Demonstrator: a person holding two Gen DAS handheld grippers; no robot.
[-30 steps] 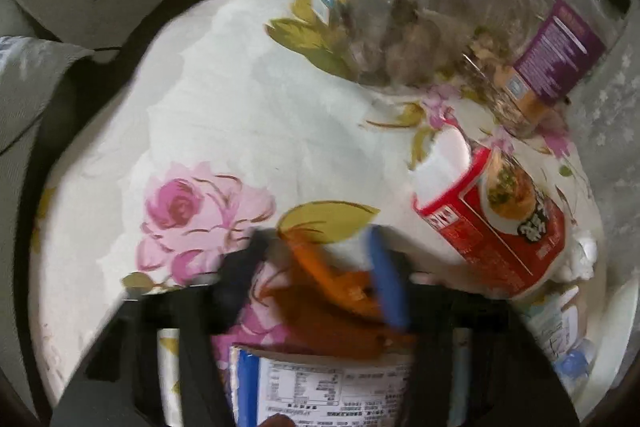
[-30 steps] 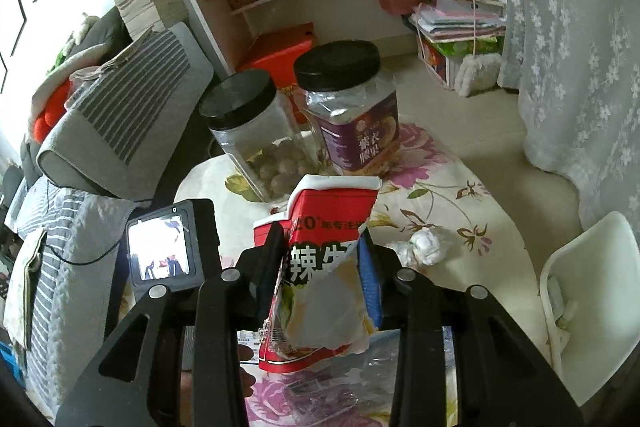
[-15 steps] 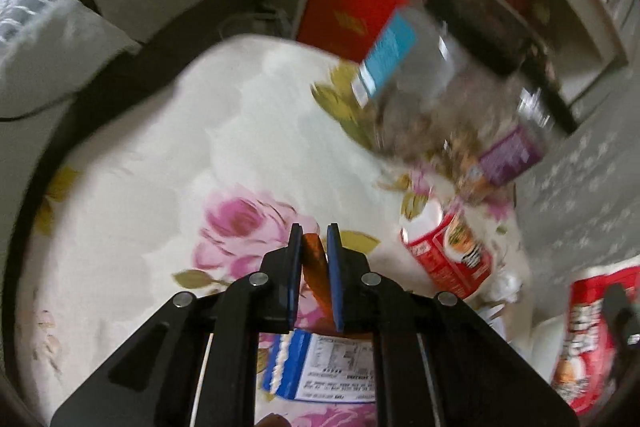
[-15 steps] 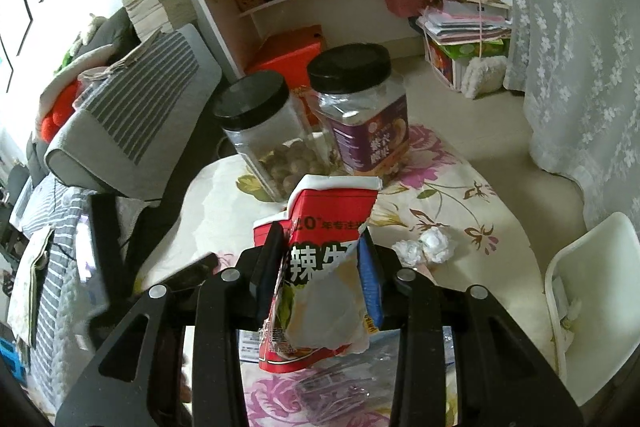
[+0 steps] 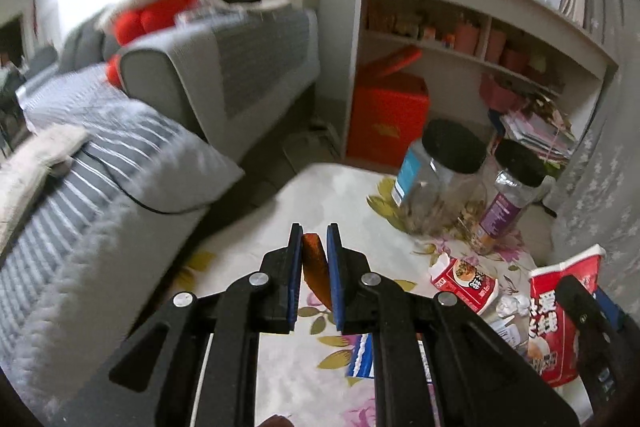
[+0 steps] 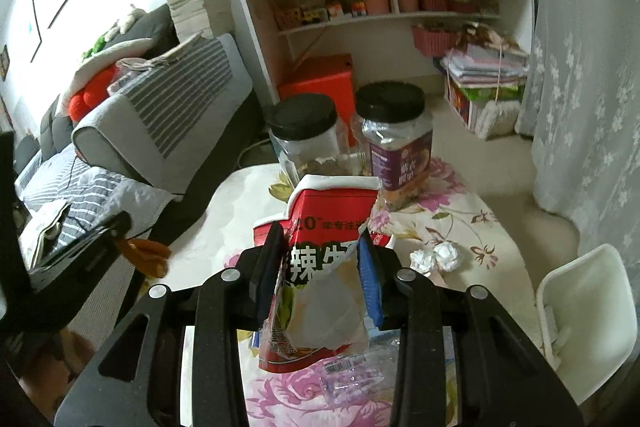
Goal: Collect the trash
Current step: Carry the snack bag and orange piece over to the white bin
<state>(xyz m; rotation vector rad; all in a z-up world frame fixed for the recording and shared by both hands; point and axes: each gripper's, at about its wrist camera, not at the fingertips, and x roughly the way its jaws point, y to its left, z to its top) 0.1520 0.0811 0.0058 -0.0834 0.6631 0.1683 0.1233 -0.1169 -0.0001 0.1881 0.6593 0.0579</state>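
My left gripper (image 5: pixel 314 241) is shut on an orange peel (image 5: pixel 315 269) and holds it above the floral tablecloth (image 5: pixel 344 195). The peel also shows in the right wrist view (image 6: pixel 146 255), at the left gripper's tip. My right gripper (image 6: pixel 322 255) is shut on a torn red snack bag (image 6: pixel 324 263), held above the table; the bag also shows in the left wrist view (image 5: pixel 554 311). A red-and-white snack packet (image 5: pixel 464 279) lies on the table. Crumpled white paper balls (image 6: pixel 438 257) lie to the right. A blue-and-white wrapper (image 5: pixel 362 357) lies under my left gripper.
Two black-lidded clear jars (image 6: pixel 308 143) (image 6: pixel 396 139) stand at the table's far side. A white bin (image 6: pixel 588 315) stands at the right. A grey sofa (image 5: pixel 120 155) lies left, with shelves (image 6: pixel 384 15) and a red box (image 5: pixel 386 115) behind.
My left gripper has lifted the orange peel off the table and tilted up, so its view now takes in the room. My right gripper still holds the red bag, nearly unmoved.
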